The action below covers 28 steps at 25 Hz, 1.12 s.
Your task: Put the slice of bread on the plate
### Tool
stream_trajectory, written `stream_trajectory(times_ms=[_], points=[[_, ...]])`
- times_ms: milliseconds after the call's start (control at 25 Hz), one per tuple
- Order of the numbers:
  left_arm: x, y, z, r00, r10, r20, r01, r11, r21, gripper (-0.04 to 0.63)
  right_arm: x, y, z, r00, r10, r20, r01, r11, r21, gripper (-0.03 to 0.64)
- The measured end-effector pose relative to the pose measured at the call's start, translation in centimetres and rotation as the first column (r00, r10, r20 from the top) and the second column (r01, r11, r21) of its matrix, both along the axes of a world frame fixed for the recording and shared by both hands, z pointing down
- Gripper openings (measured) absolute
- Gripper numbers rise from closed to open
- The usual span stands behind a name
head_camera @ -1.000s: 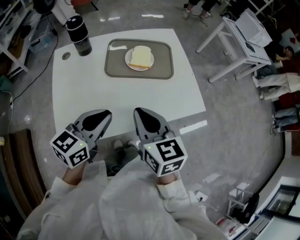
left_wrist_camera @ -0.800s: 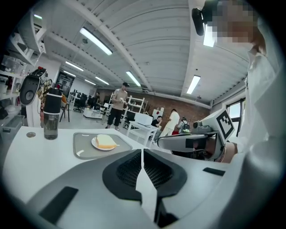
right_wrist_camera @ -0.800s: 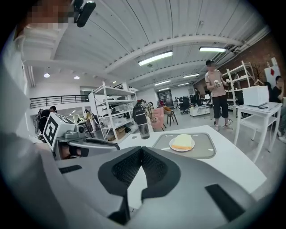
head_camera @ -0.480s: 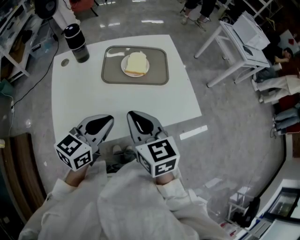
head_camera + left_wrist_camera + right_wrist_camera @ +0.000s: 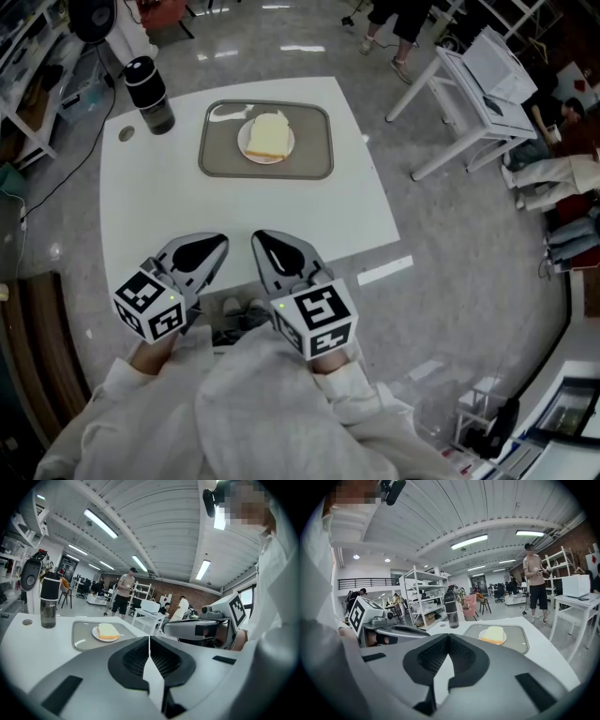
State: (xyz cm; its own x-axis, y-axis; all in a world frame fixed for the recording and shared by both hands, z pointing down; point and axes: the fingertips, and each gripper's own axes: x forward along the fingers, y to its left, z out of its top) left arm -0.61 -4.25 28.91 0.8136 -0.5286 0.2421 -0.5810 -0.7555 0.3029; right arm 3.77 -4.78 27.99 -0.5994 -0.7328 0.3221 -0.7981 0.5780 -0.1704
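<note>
Open table [image 5: 234, 216] before tray [image 5: 309, 142]; bottle [image 5: 150, 94] (far left) aside.

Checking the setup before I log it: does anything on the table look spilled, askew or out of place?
Nothing stands out. The slice of bread lies flat on the plate, the plate sits inside the tray, the bottle stands upright, and no spill shows on the table.

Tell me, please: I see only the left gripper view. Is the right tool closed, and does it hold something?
Observer: The right tool is closed and empty; in its own view the jaws meet at the tips.
Operator: Does the bottle touch the tray?
Observer: No. In the head view the bottle stands apart from the tray, near the far left corner of the table.
</note>
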Motion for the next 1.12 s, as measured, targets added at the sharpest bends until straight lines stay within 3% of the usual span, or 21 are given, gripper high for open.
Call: stream_trajectory(times_ms=[360,520,1120], points=[[0.20,-0.22,0.01,1.000,-0.005,-0.023,0.005,1.000,-0.019,0.015,-0.55,-0.21,0.37,0.999,-0.033,-0.027,0.033,0.999,-0.003,0.014],[-0.08,-0.18,0.15,1.000,-0.010,0.004,0.010,1.000,-0.011,0.015,-0.82,0.06,0.32,0.999,-0.043,-0.027,0.042,0.999,-0.010,0.015],[0.05,-0.08,0.28,1.000,0.006,-0.027,-0.007,1.000,-0.028,0.014,-0.60,0.09,0.48,0.998,-0.029,-0.049,0.028,1.000,-0.014,0.015]])
